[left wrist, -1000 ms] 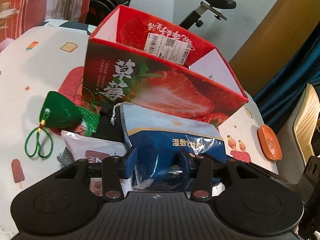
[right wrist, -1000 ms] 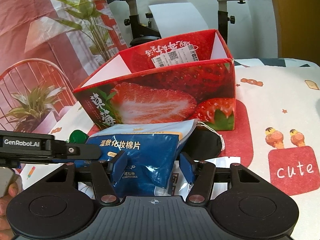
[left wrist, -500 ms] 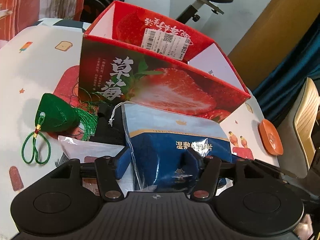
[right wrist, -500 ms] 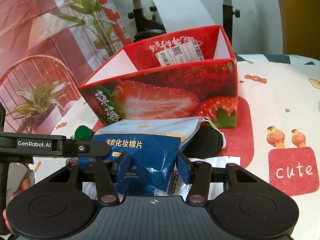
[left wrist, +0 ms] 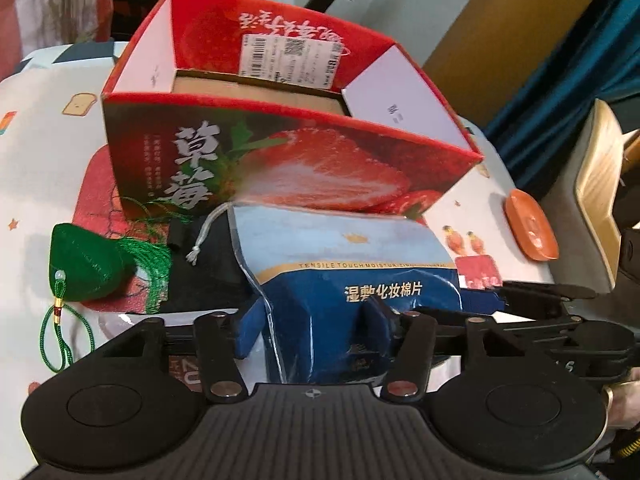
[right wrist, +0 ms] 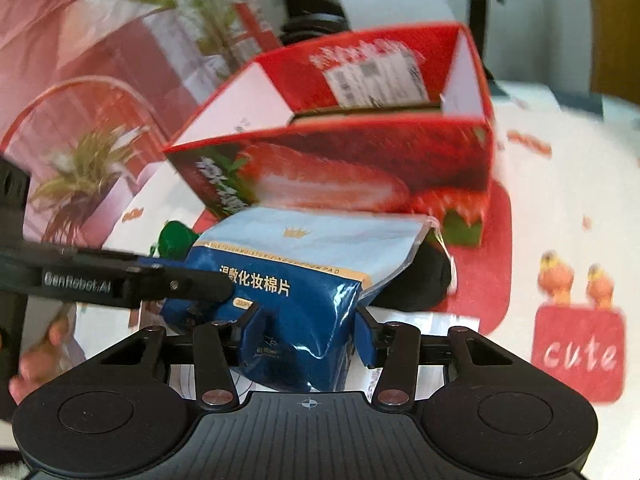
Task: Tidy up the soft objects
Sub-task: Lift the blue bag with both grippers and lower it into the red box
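Now we have the blue cotton-pad bag [left wrist: 352, 280] off the surface [left wrist: 48, 160] with both grippers: against a second ago the strawberry box [left wrist: 280, 152] sits lower in both views and its brown floor shows, so we read the bag as raised toward the rim, ready to go over. To the left of our left jaws the green tasselled pouch [left wrist: 84, 268] lies untouched, with a black drawstring pouch [left wrist: 200, 272] between it and the bag. The left gripper [left wrist: 316, 320] is clamped on the bag's near-left end, its blue pads pressed into the film. The right gripper [right wrist: 308, 324] pinches the near-right end likewise. The bag's long axis runs across both jaws, left to right, its pale sealed top pointing ahead at the box wall, printed face up
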`<state>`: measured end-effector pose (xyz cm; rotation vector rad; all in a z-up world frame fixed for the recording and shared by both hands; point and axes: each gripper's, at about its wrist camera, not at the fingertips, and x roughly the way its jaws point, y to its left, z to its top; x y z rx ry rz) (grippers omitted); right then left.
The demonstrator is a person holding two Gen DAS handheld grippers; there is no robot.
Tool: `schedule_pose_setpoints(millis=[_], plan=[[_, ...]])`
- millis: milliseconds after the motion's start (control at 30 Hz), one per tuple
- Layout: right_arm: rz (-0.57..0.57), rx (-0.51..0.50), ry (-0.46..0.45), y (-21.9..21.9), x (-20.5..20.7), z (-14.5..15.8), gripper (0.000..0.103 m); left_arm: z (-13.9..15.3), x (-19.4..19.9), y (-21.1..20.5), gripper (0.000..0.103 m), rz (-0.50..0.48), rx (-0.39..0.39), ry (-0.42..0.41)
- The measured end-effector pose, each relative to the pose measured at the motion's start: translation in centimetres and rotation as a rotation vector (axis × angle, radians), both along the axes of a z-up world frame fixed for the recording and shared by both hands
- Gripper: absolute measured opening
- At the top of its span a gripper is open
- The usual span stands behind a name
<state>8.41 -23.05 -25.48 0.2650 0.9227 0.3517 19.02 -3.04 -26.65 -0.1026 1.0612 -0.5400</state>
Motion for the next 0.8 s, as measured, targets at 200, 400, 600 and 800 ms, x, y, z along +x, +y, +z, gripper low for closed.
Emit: schedule_pose_setpoints(millis=[200, 400, 600, 800], plan=[[0.026, -0.007, -0.079, -0.2, -0.2, 3.4, 0.041, 2.2, -0.4, 0.4, 0.052, -0.014, -0.039, -0.042], [0.057, -0.019, -0.164, -0.1, 0.3, 7.1, 0.040, 5.4, -1.2, 1.4, 0.050, 0.012, -0.082, -0.148], [0.063, -0.009, -0.281, 0.0, 1.7, 11.5, 0.039, 9.2, -1.4, 1.9, 0.050, 0.046, -0.119, -0.243], [0.068, -0.054, -0.406, 0.5, 5.2, 14.8, 0.040, 13.3, -0.2, 1.7, 0.050, 0.081, -0.140, -0.413]])
